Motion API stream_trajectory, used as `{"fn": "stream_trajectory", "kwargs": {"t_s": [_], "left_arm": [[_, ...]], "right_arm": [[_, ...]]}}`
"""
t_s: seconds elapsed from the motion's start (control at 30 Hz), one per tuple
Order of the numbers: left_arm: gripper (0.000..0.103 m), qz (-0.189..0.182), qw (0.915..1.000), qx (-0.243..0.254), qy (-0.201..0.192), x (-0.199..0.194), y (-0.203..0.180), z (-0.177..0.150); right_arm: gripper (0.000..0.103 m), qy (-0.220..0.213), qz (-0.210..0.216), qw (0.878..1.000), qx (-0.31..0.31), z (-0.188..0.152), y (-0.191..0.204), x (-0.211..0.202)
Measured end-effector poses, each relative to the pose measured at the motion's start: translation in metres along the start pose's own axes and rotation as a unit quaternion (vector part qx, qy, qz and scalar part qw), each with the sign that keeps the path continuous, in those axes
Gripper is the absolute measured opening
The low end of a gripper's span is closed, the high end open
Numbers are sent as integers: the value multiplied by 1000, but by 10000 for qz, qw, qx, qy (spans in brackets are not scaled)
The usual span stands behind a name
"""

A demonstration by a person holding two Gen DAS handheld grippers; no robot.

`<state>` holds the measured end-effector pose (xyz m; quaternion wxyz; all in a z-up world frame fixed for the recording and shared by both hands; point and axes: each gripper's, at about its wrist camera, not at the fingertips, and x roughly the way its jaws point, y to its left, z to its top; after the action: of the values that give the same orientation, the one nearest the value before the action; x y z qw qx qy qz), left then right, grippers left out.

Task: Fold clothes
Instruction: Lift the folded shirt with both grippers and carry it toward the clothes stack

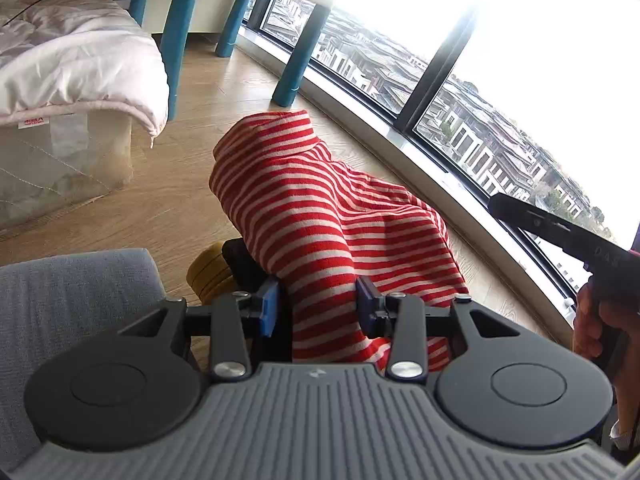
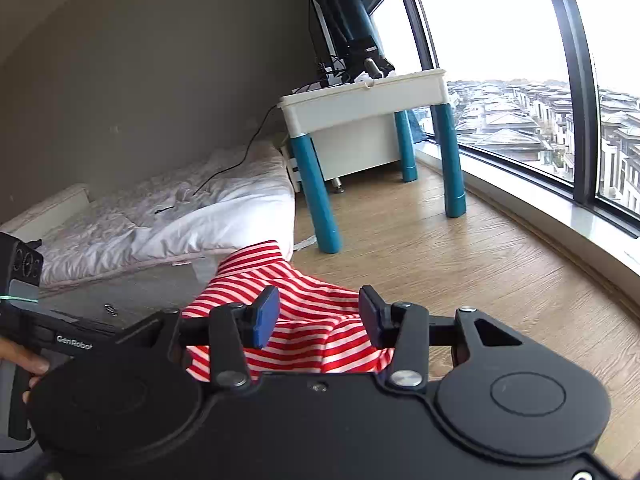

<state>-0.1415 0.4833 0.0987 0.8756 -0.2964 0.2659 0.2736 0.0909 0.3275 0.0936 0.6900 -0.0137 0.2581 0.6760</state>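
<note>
A red-and-white striped garment (image 1: pixel 304 200) is draped in a mound over something hidden, just above the wooden floor. My left gripper (image 1: pixel 318 310) is open, and a fold of the striped cloth runs between its blue pads (image 1: pixel 270 312). In the right wrist view the same garment (image 2: pixel 304 292) lies below and between the blue pads (image 2: pixel 266 318) of my right gripper (image 2: pixel 318 316), which is also open. Each gripper's black body shows at the edge of the other view, held by a hand (image 1: pixel 592 320).
A bed with a white duvet (image 2: pixel 180 216) stands on the left. A white table with blue legs (image 2: pixel 360 104) is beyond it by the curved window (image 2: pixel 520 80). A grey cushion (image 1: pixel 72 292) and a yellow slipper (image 1: pixel 210 272) lie near my left gripper.
</note>
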Motion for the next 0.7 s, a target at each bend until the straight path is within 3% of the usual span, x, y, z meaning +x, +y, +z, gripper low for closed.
{"fn": "stream_trajectory", "kwargs": {"t_s": [0.07,0.17,0.23,0.33,0.4,0.53,0.7], "left_arm": [[46,221,9993,140,-273,-15,-4,4],[57,451,9945,713,-620,-22,-21,13],[58,695,9891,1171,-561,-7,-32,18],[58,1351,9731,1826,-375,32,-36,18],[60,1705,9645,2000,-244,58,-24,10],[60,1809,9616,2046,-256,63,-7,-3],[60,1774,9480,2564,-641,12,-26,-6]], "right_arm": [[42,173,84,9998,-81,-5,8,11],[37,549,-178,9979,-306,-18,14,49],[37,805,-222,9960,-320,-30,17,71],[38,739,-551,9929,-752,-47,31,82],[38,677,-595,9922,-865,-53,32,87],[37,651,-479,9909,-1072,-58,34,90],[39,459,-255,9933,-1029,-40,42,61]]}}
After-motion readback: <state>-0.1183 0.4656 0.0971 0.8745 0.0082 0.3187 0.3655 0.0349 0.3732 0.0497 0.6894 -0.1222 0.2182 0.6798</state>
